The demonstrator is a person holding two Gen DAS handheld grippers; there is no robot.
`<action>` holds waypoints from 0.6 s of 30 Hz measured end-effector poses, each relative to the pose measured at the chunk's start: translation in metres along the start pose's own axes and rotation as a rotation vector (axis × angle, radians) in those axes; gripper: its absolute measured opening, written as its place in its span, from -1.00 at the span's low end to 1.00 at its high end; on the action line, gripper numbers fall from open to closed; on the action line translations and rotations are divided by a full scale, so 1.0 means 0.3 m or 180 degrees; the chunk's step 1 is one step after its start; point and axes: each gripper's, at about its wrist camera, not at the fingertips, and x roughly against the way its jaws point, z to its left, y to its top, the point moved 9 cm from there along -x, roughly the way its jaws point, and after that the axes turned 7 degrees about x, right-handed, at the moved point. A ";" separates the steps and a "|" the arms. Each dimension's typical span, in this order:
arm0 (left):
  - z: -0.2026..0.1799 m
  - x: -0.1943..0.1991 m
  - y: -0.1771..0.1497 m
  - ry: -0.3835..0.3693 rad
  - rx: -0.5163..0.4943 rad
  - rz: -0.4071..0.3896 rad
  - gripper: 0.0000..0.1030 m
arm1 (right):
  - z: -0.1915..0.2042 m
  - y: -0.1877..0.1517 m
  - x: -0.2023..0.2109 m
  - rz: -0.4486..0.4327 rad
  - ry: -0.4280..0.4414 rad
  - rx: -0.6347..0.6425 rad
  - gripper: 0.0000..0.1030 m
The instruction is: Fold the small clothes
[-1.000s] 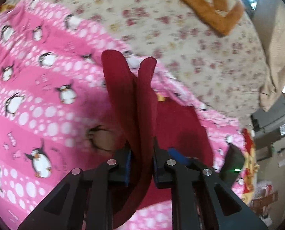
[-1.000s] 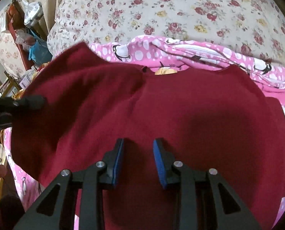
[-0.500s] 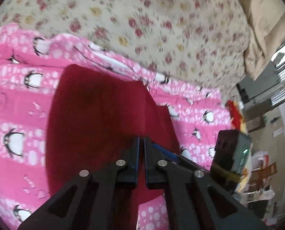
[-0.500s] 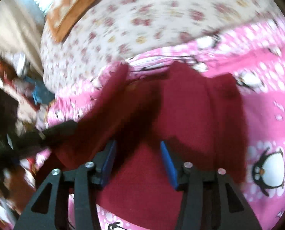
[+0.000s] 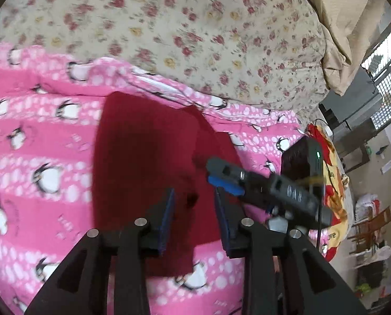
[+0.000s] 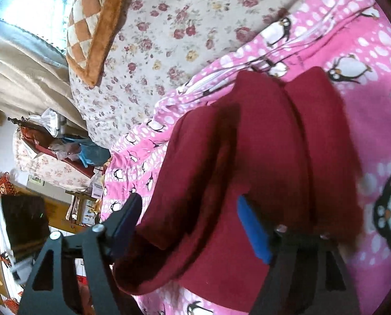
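Jaws of the left gripper (image 5: 194,216) stand apart, empty, over the near edge of the dark red garment (image 5: 148,173). Garment lies folded on the pink penguin blanket (image 5: 37,162). At 3 o'clock, the right gripper (image 5: 221,178) reaches in over the cloth, also spread wide and holding nothing. Farther off, toward 12 o'clock, lies the floral bedspread (image 5: 195,34), with an orange checked cushion (image 6: 93,26) on it.
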 end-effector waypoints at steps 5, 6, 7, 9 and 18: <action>0.097 -0.033 -0.131 0.0160 0.0025 0.0100 -0.81 | 0.016 -0.005 -0.063 0.0147 -0.0080 0.0088 0.62; 0.101 -0.059 -0.164 0.0127 0.0047 0.0190 -0.81 | 0.021 -0.004 -0.079 0.0168 -0.0117 0.0130 0.64; 0.106 -0.092 -0.199 0.0084 0.0075 0.0295 -0.81 | 0.023 -0.005 -0.090 0.0182 -0.0157 0.0172 0.64; 0.116 -0.132 -0.238 0.0117 0.0102 0.0377 -0.81 | 0.029 -0.005 -0.111 0.0199 -0.0242 0.0233 0.64; 0.113 -0.140 -0.232 0.0098 0.0129 0.0342 -0.81 | 0.095 -0.028 -0.131 0.0085 -0.0608 0.0842 -0.05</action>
